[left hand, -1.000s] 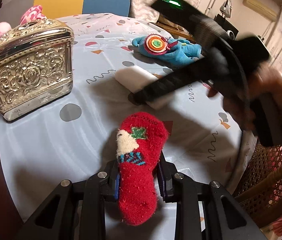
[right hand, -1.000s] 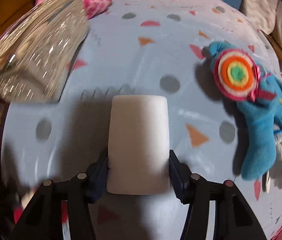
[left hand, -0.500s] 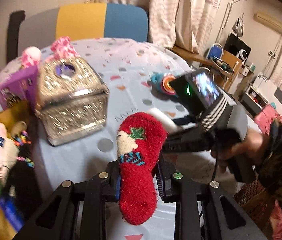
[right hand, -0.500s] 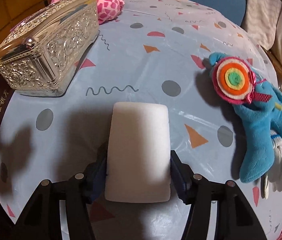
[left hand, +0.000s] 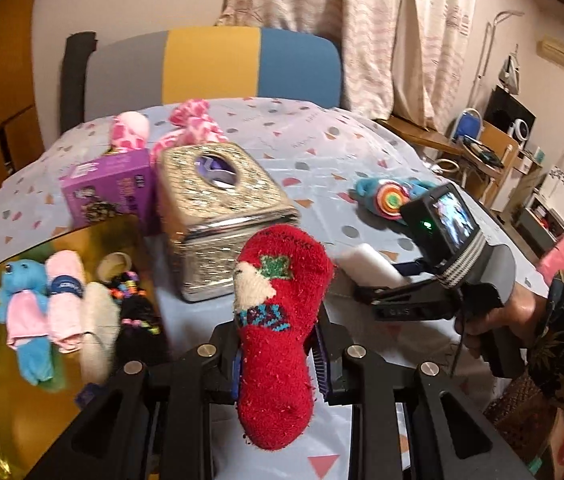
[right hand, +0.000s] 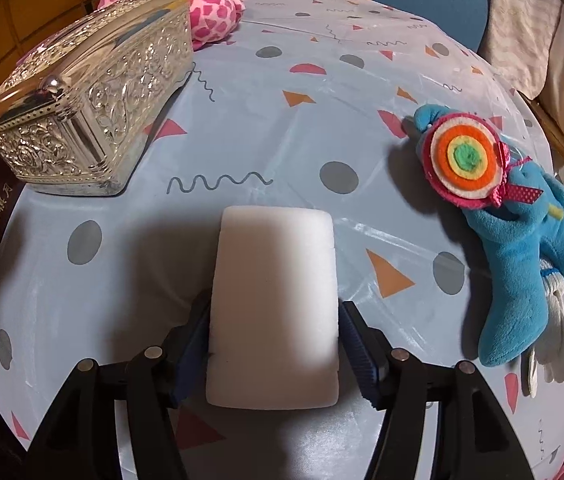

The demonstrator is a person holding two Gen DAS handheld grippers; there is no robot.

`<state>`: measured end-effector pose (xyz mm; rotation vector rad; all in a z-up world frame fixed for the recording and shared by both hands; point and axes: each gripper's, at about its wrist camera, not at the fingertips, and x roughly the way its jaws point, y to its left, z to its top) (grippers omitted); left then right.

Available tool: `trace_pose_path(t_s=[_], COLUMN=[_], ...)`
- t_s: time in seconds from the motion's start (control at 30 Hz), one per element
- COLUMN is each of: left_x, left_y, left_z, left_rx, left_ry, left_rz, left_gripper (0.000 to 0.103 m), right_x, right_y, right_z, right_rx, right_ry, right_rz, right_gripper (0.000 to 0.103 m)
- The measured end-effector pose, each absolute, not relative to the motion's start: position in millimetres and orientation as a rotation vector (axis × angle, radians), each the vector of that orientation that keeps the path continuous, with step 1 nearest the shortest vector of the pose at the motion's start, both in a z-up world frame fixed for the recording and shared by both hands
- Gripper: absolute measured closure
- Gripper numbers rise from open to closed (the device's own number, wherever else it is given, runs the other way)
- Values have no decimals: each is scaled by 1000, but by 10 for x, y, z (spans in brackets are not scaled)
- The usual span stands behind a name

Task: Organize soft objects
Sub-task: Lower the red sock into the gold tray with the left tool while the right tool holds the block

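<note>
At the left edge of the worktop, a gold tray holds small soft toys. Right of it stands a silver box. The left gripper has its fingers clamped on a red sock, raised above the worktop. Further right, the right gripper has its fingers against both sides of a white sponge on the cloth. A blue plush toy lies rightmost.
</note>
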<state>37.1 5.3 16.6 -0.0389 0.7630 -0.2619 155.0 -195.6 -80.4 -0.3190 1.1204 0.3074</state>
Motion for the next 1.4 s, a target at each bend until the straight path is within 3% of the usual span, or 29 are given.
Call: trace_pose_path(t_s=[0.4, 0.83, 1.1, 1.2, 1.27, 1.33, 1.4], left_x=[332, 87, 236, 373, 461, 522, 574], left_y=[611, 2325, 2536, 2607, 2645, 2657, 2647], left_z=[97, -59, -250, -315, -356, -384, -411], left_rx=[-86, -304, -340, -330, -319, -288, -262], left_ry=[795, 849, 911, 930, 937, 934, 931], left_rz=[-137, 209, 254, 280, 283, 294, 297], left_gripper=[75, 75, 74, 68, 52, 49, 38], right_x=[1501, 1443, 1455, 1467, 1468, 1468, 1472], right_y=[-1936, -1882, -1905, -1907, -1905, -1906, -1903], right_z=[-803, -783, -772, -774, -774, -774, -778], right_rx=[-341, -417, -405, -399, -398, -397, -396], right_ry=[1100, 1065, 1075, 1079, 1081, 1081, 1082], right_rz=[316, 321, 321, 321, 320, 321, 320], right_gripper=[43, 44, 44, 44, 44, 44, 44])
